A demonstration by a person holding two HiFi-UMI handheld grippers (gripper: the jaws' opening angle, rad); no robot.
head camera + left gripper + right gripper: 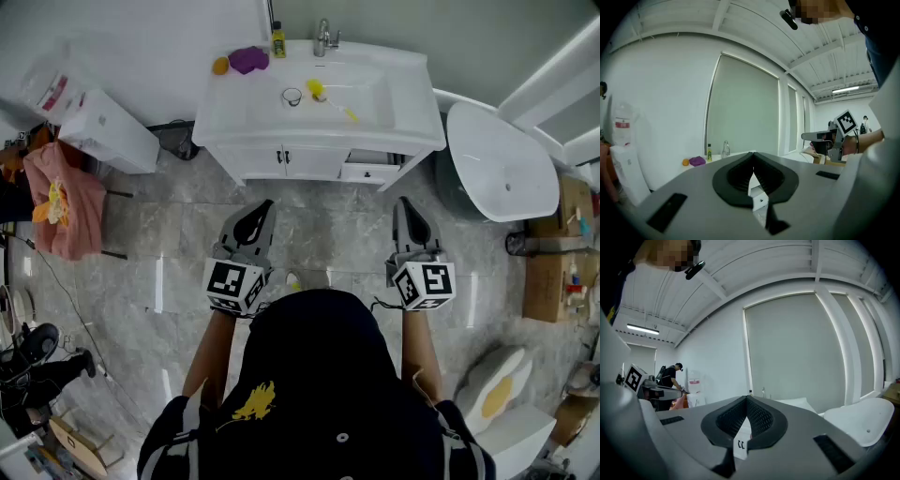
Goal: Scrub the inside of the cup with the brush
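A clear cup (292, 96) and a yellow brush (325, 95) lie in the basin of the white sink vanity (412, 112) at the far side of the room. I stand well back from it on the tiled floor. My left gripper (266, 205) is held level, pointing toward the vanity, shut with nothing in it (753, 154). My right gripper (403, 202) is beside it, also shut and empty (746, 398). In the left gripper view the vanity top shows only as a distant edge, with a purple cloth (697, 161) on it.
On the vanity top are a purple cloth (248, 59), an orange ball (220, 66), a yellow bottle (278, 40) and a faucet (324, 37). A white bathtub (502, 164) stands right, a white box (108, 131) and pink cloth (61, 202) left. A person (670, 376) stands far off.
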